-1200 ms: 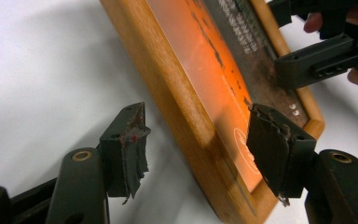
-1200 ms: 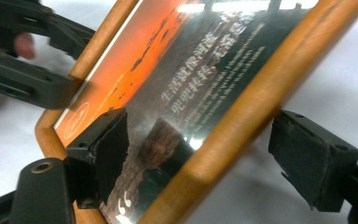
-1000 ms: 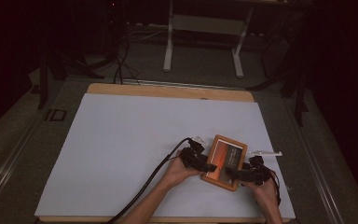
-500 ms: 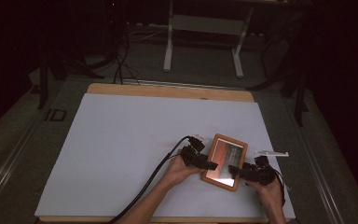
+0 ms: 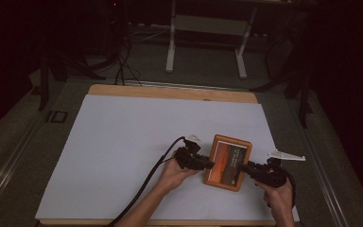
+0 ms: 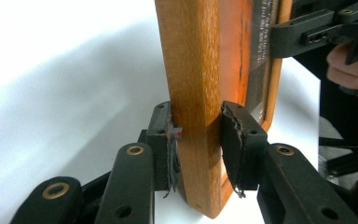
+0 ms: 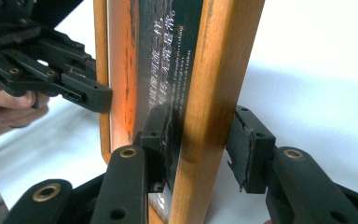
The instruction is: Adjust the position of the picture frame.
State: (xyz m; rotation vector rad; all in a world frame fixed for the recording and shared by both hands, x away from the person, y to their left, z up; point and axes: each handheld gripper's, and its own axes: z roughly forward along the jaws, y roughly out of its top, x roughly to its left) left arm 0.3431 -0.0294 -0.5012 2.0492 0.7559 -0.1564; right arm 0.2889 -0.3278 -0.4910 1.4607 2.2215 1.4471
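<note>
A wooden picture frame (image 5: 228,162) with an orange and dark print is held a little above the white table cover (image 5: 123,151), near its front right. My left gripper (image 5: 209,165) is shut on the frame's left rail (image 6: 193,93); both pads (image 6: 164,140) press the wood. My right gripper (image 5: 242,167) has the opposite rail (image 7: 214,93) between its jaws, which have just been closing. One of its pads (image 7: 156,135) lies on the glass and the other (image 7: 249,149) on the back. A hand holds each gripper.
The wooden table edge (image 5: 170,92) runs along the far side. Beyond it, white stand legs (image 5: 205,47) and cables (image 5: 123,71) are on the floor. My left gripper's black cable (image 5: 146,182) trails to the front edge.
Both grippers have closed on the frame's side rails and risen slightly. The frame has come up off the table between them.
</note>
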